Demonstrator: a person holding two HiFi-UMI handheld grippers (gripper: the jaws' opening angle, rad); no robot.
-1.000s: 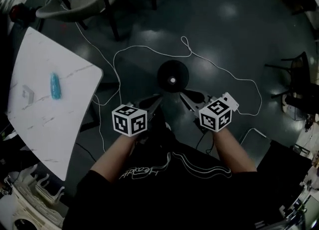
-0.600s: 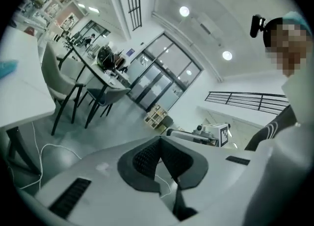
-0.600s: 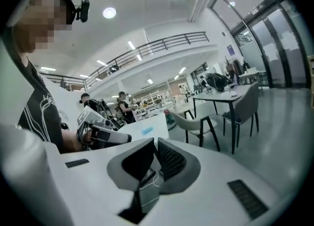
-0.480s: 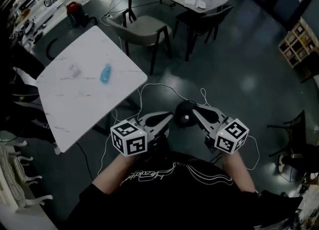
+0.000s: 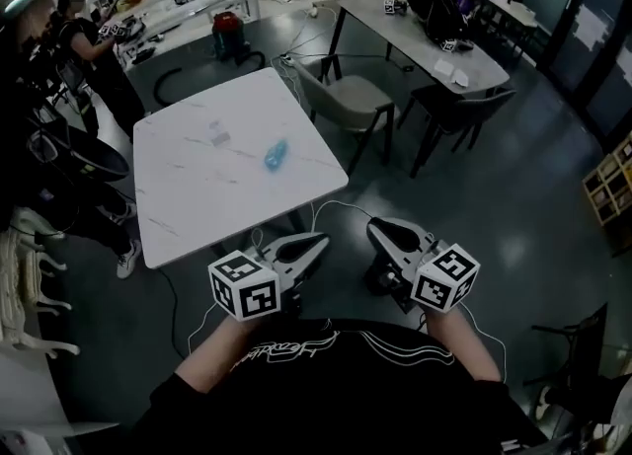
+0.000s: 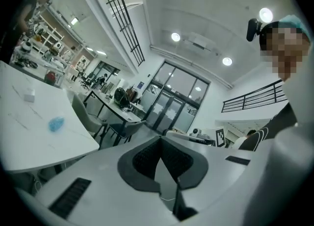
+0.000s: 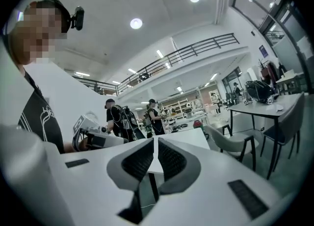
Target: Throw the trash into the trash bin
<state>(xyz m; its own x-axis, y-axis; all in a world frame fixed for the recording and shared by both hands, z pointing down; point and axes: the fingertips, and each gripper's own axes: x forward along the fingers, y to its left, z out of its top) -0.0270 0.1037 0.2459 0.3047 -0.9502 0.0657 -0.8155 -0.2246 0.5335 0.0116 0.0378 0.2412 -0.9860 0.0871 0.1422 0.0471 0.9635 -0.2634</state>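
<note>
Both grippers are held out level in front of the person, side by side and near each other, above the dark floor. The left gripper [image 5: 318,243] is clenched: in the left gripper view its two dark pads [image 6: 147,159] are seen pressed together at the tips, with nothing between them. The right gripper [image 5: 377,231] is likewise closed and empty, its pads [image 7: 169,159] all but meeting in the right gripper view.

The trash, a crumpled blue wrapper [image 5: 275,154], is seen lying on the white marble table [image 5: 197,196], towards the table's right side and well apart from both grippers. A small white object [image 5: 219,133] lies farther back and to the left of it on the same top. The table stands just beyond the left gripper.

A grey chair [image 5: 348,100] is placed at the table's far right corner, and a long table [image 5: 434,48] runs behind it. A person [image 5: 84,38] is seen standing at the far left.
</note>
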